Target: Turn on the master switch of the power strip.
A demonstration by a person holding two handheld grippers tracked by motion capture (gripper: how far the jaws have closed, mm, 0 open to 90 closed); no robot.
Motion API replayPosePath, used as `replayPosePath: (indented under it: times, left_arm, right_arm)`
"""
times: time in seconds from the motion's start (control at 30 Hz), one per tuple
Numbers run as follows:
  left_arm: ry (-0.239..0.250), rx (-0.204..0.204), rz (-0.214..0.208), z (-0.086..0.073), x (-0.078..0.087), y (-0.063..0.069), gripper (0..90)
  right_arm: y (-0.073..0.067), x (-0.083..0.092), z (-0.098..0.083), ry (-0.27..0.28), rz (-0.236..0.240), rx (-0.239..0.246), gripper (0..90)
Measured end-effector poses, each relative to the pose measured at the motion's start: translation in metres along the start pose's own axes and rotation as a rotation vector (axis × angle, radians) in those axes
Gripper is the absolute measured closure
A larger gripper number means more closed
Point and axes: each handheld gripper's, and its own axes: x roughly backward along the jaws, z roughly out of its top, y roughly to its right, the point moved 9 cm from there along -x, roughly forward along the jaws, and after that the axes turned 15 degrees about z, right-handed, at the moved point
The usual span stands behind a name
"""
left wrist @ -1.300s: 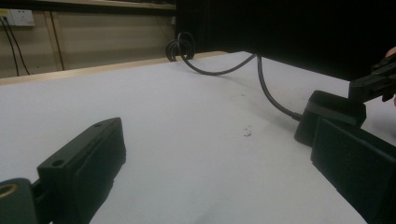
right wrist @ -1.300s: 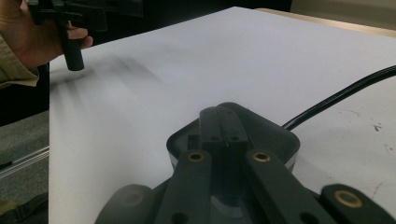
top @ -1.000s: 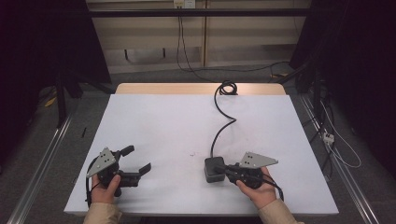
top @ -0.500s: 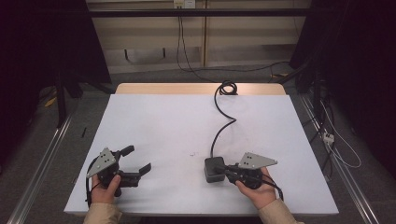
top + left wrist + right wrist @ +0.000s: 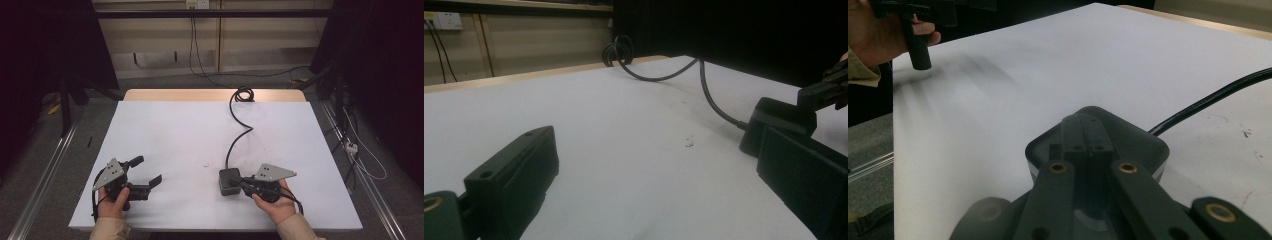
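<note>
The right gripper (image 5: 243, 182) stood closed, jaws together over the adapter (image 5: 229, 181), seemingly touching it; nothing lifted yet. The left gripper (image 5: 148, 172) gaped wide, empty.

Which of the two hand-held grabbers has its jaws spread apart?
The left gripper, at the left of the high view: its two black jaws stand wide apart over bare table. The right gripper has its jaws together, at the black box on the cable.

A black square power adapter (image 5: 229, 181) lies flat near the table's front edge.
</note>
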Motion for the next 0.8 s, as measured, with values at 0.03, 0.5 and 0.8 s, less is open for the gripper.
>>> replayPosePath:
  times: [0.03,0.5,0.8]
  left_arm:
    - [0.000,0.000,0.000,0.0000,0.0000,0.0001,2.9]
    - [0.002,0.002,0.000,0.0000,0.0000,0.0003,2.9]
    - [0.004,0.003,0.001,0.0000,-0.0003,0.0003,2.9]
  right_arm:
    - [0.0000,0.0000,0.0000,0.000,0.000,-0.001,90.0]
    - [-0.0005,0.0000,0.0001,-0.010,-0.001,0.009,90.0]
    - [-0.0011,-0.0004,0.0002,-0.019,-0.009,0.021,90.0]
